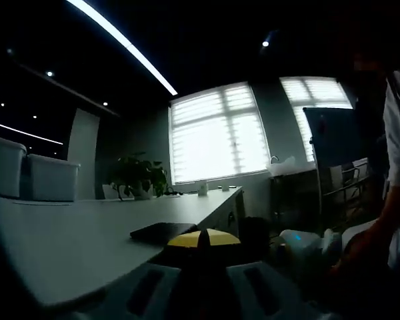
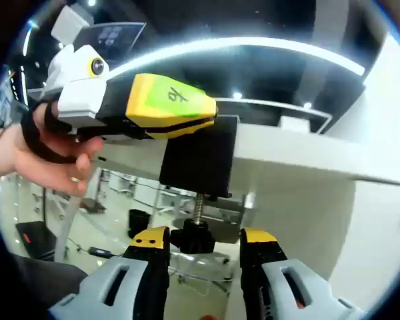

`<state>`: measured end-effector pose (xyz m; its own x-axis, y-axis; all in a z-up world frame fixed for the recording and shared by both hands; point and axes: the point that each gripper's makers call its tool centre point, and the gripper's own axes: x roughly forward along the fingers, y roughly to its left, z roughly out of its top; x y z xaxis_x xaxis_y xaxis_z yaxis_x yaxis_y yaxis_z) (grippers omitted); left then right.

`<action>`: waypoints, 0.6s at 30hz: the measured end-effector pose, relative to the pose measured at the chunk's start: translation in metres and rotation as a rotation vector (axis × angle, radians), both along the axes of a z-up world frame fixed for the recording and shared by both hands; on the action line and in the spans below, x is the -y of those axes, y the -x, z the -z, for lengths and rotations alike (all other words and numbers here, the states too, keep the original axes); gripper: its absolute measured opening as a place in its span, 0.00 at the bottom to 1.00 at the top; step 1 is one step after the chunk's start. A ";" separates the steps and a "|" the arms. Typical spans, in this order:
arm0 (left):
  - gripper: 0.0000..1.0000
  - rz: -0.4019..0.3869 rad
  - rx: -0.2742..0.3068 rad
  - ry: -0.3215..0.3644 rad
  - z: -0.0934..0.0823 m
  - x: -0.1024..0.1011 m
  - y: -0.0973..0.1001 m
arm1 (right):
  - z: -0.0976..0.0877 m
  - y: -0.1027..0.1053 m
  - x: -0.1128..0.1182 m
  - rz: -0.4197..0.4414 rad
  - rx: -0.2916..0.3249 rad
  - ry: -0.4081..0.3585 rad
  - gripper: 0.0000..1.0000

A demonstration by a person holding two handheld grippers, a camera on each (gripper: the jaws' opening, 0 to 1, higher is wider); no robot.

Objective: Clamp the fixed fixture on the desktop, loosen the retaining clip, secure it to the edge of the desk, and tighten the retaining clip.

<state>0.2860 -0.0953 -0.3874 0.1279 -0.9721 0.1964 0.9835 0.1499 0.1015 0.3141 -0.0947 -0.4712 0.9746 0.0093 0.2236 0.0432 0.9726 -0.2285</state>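
In the right gripper view, the black fixture (image 2: 200, 160) sits clamped over the edge of the white table (image 2: 300, 157), its body hanging down below the tabletop with a threaded screw (image 2: 199, 208) running down from its underside to a black knob (image 2: 195, 238). The right gripper (image 2: 203, 241) points up from below with its yellow-tipped jaws spread apart, one on each side of the knob and not visibly pressing on it. The left gripper (image 2: 173, 107), yellow with a green label, comes in from the left held by a person's hand (image 2: 43, 157); its jaws are closed onto the upper part of the fixture at the table edge. In the left gripper view, the same left gripper (image 1: 201, 241) looks along the tabletop (image 1: 87, 233), its yellow tips drawn together over the dark top plate of the fixture (image 1: 163, 232) that lies flat on the surface near the edge. Farther along the table stand two white bins (image 1: 33, 175) and a potted plant (image 1: 139, 177), with bright windows (image 1: 217, 133) behind. A person's arm (image 1: 380, 227) shows at the right.
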 end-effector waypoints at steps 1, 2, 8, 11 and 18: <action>0.01 0.000 0.000 0.000 0.000 0.000 0.000 | -0.001 0.005 -0.009 -0.001 0.003 0.003 0.36; 0.01 0.000 0.001 -0.001 0.000 0.000 0.000 | -0.002 0.008 -0.017 0.003 -0.003 0.012 0.36; 0.01 -0.007 0.014 -0.010 0.000 0.001 0.000 | -0.010 0.017 -0.024 0.148 -0.034 -0.147 0.38; 0.01 -0.012 0.016 -0.010 0.000 0.001 0.000 | -0.026 0.010 -0.026 0.179 -0.002 -0.118 0.43; 0.01 -0.008 0.012 -0.007 0.000 0.001 0.000 | -0.002 -0.005 0.003 0.230 -0.061 -0.156 0.42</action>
